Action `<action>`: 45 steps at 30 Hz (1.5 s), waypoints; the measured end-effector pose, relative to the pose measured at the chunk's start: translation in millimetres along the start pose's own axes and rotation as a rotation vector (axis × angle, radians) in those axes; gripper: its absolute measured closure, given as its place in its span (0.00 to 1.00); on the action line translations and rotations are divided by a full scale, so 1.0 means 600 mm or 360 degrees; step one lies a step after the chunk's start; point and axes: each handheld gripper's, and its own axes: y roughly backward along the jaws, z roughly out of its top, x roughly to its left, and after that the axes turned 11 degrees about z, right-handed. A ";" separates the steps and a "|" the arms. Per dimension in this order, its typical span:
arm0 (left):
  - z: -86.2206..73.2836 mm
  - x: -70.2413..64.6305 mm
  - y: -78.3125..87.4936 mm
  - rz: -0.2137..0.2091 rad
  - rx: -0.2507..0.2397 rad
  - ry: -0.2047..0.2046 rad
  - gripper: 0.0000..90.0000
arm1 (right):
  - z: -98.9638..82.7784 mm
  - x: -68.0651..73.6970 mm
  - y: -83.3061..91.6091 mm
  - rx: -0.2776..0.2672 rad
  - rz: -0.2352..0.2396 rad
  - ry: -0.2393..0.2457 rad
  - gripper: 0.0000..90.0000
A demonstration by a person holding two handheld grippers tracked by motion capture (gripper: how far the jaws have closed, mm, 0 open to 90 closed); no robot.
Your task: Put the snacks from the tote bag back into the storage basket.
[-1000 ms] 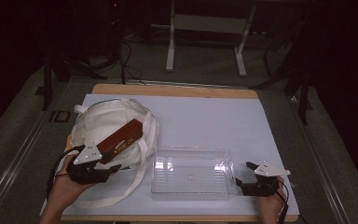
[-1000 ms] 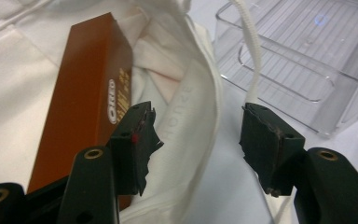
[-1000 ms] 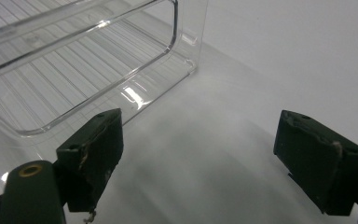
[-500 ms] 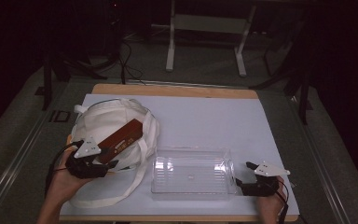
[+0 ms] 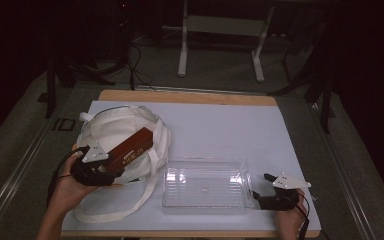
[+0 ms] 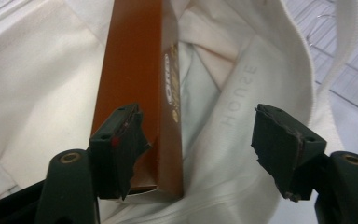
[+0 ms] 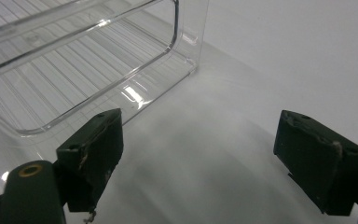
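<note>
Box [image 5: 131, 148], brown and long, lies half in the white bag's [image 5: 111, 131] mouth at the surface's [image 5: 220, 125] left in the high view. Against the earlier pictures, the left gripper [image 5: 111, 170] has just been opening and now sits at the box's near end; the release looks done. The right gripper [image 5: 258, 195] rests beside a clear bin [image 5: 206, 186].

Left gripper view: jaws apart, one pad touching the box [image 6: 135, 70] side, lettering legible there.

Right gripper view: jaws wide and empty, showing the bin's [image 7: 79, 51] ribbed wall.
</note>
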 end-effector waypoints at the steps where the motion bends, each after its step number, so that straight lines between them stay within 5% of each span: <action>1: 0.000 0.001 -0.001 0.0006 0.0001 0.0007 0.36 | 0.000 0.000 0.000 0.0000 0.0000 0.0001 0.17; 25: 0.008 0.044 -0.033 0.0024 0.0167 0.0041 0.32 | 0.001 0.001 -0.002 0.0020 0.0004 0.0009 0.17; 45: 0.024 0.061 -0.063 -0.0056 0.0342 0.0023 0.38 | 0.000 0.000 -0.001 0.0008 0.0010 0.0017 0.17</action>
